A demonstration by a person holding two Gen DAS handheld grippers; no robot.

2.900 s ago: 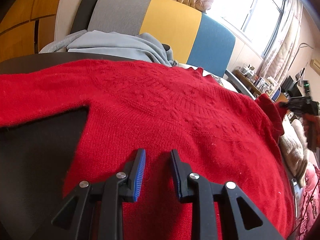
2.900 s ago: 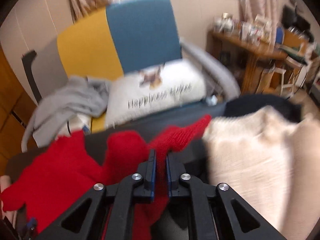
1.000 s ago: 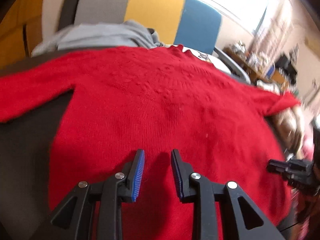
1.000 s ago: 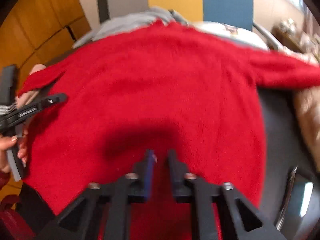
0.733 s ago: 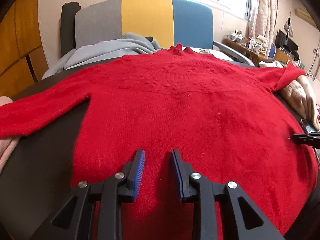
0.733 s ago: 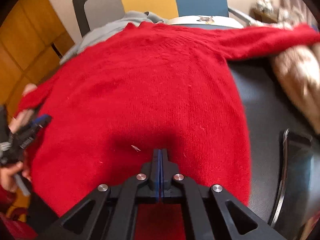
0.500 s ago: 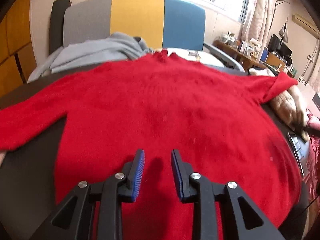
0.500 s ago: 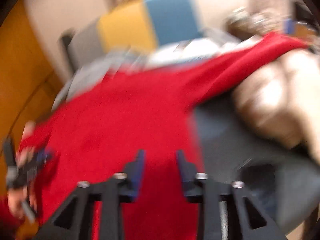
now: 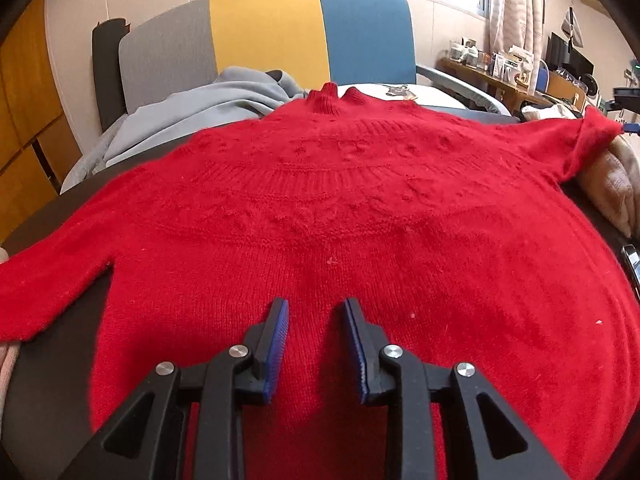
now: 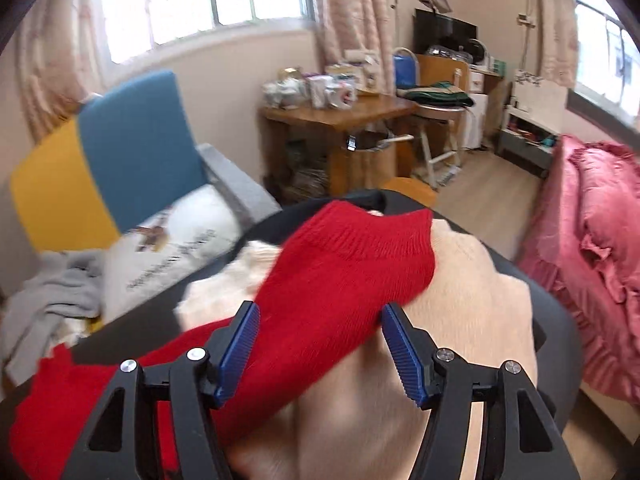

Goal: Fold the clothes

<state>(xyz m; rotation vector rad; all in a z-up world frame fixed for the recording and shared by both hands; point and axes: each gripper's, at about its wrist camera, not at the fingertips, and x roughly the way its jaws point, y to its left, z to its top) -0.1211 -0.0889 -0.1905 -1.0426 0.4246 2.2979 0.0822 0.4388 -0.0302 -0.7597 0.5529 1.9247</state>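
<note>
The red sweater (image 9: 340,220) lies spread flat across the dark table (image 9: 56,364), filling the centre of the left wrist view, collar toward the top centre and one sleeve running to the left edge. The left gripper (image 9: 314,308), at the lower centre, stands parted over the sweater's lower body with nothing clamped between its blue pads. In the right wrist view the right gripper (image 10: 320,312), at the lower centre, has its jaws opening around the red sleeve (image 10: 348,272), which lies between them draped over a cream garment (image 10: 460,320), the pads not pressing it.
</note>
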